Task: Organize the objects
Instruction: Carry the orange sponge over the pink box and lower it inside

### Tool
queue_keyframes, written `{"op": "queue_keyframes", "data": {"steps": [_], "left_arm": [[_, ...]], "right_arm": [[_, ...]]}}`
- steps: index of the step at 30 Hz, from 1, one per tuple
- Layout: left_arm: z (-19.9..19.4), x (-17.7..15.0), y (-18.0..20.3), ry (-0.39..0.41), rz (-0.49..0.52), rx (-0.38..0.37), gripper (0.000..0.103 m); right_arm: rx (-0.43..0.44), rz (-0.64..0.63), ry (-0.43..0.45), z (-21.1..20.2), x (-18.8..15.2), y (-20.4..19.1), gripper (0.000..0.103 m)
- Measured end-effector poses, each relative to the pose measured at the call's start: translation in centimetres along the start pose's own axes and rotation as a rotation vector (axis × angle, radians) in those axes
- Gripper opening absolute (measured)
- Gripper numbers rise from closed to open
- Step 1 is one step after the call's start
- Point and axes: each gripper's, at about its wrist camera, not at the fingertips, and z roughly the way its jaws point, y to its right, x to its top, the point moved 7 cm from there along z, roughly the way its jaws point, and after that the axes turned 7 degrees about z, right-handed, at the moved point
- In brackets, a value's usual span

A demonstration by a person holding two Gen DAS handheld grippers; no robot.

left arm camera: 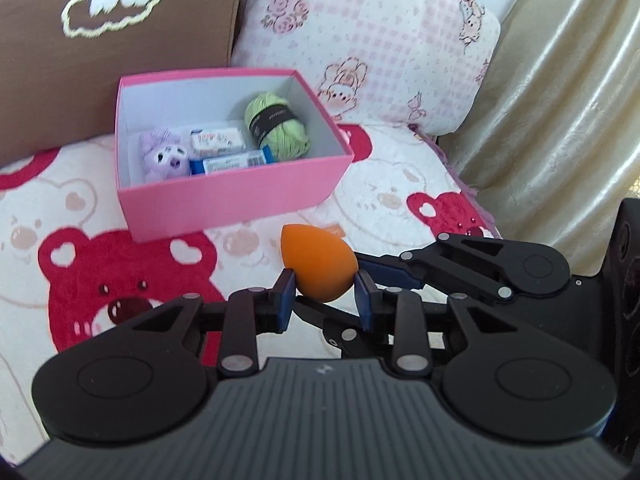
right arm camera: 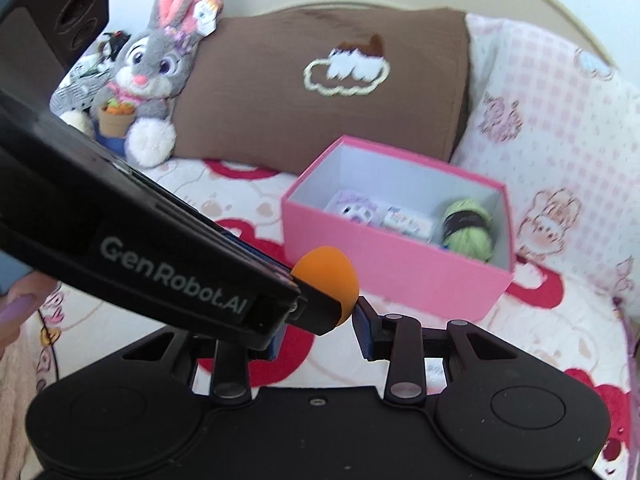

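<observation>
The left claw (left arm camera: 325, 294) is clenching an orange sponge (left arm camera: 318, 266) above the bed (left arm camera: 80, 208), short of the pink box (left arm camera: 240, 192). The right claw (right arm camera: 320, 330), nearly closed, is crowding it and could be knocking the soft sponge loose.

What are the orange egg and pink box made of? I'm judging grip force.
Orange egg: likely soft foam sponge, with a matte, fine-pored surface and no shine. Pink box: probably cardboard, with thin, straight walls, crisp edges, matte pink outside and white inside.
</observation>
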Motion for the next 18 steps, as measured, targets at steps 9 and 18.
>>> {"op": "queue_keyframes", "data": {"steps": [9,18], "left_arm": [[0.1,4.7,-2.0,0.039,0.003,-0.003,0.031],[3.3,9.8,-4.9,0.022,-0.027,0.015,0.031]], "right_arm": [[0.017,0.01,0.061,1.3,4.3,1.7,0.041],[0.045,0.067,0.042,5.3,8.4,4.7,0.041]]}}
